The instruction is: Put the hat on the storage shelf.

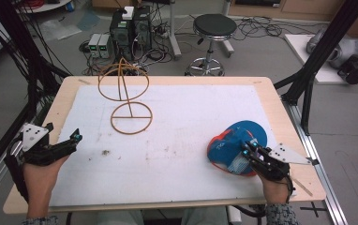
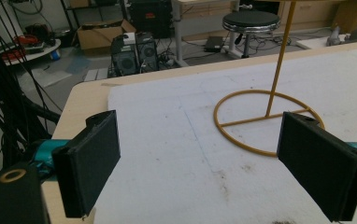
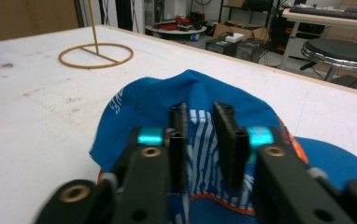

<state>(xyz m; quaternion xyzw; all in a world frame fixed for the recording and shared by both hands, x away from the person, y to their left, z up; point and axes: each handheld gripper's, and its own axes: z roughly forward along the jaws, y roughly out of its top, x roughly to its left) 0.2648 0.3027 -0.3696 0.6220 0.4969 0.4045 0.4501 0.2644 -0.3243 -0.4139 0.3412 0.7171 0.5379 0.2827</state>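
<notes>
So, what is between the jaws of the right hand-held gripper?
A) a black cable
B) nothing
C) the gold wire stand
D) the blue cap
D: in the right gripper view the jaws of the right hand-held gripper stand close together on the fabric of the blue cap.

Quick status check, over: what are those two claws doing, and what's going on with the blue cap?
Right gripper pinching the blue cap. Left gripper open, holding nothing. Wire stand sits well clear.

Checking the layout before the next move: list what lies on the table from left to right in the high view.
Left gripper, jaws open → tall golden wire stand with ring base → blue fabric cap with orange trim → right gripper, jaws closed on the cap's fabric.
</notes>
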